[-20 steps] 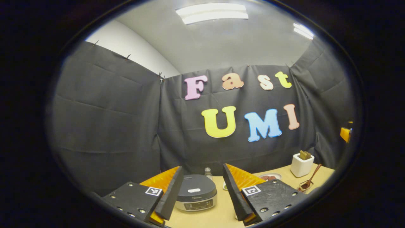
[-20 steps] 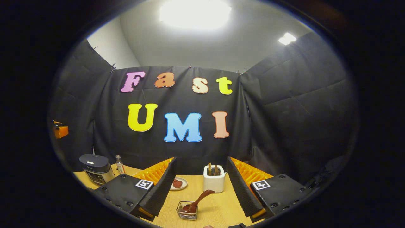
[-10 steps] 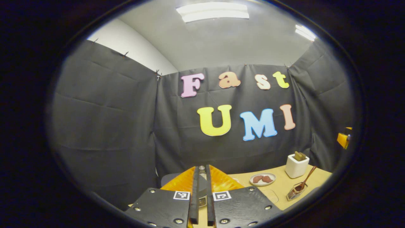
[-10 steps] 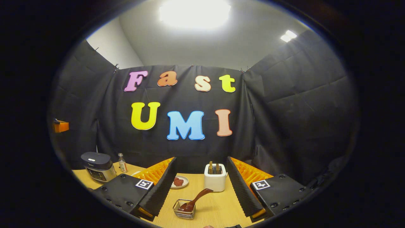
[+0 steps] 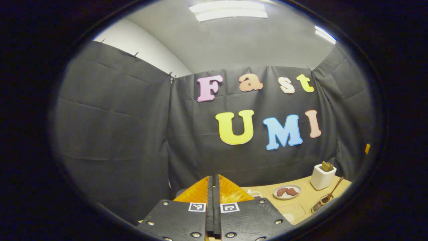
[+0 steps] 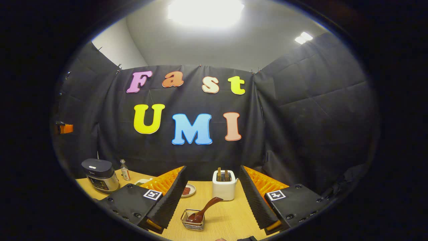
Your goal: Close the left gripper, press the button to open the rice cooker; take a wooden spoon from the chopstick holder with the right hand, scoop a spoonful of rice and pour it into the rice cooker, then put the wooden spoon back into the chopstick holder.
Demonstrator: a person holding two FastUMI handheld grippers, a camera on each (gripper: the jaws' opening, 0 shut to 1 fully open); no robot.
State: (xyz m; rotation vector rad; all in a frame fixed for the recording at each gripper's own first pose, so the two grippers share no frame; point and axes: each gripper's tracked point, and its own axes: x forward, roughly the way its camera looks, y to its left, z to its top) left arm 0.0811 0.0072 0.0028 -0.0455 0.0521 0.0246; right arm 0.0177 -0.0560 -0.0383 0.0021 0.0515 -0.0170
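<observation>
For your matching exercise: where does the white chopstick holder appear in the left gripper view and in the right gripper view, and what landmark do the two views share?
Left gripper view: white chopstick holder at the far right, on the table's back edge.
Right gripper view: it stands near the bottom centre, between the open fingers.
Shared landmark: the small plate just to its left.

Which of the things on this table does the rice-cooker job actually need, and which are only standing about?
Needed: rice cooker, lid down; wooden spoon leaning in the wire basket; left gripper, shut; right gripper, open.

Standing about: white toaster, plate of food, small bottle.
</observation>
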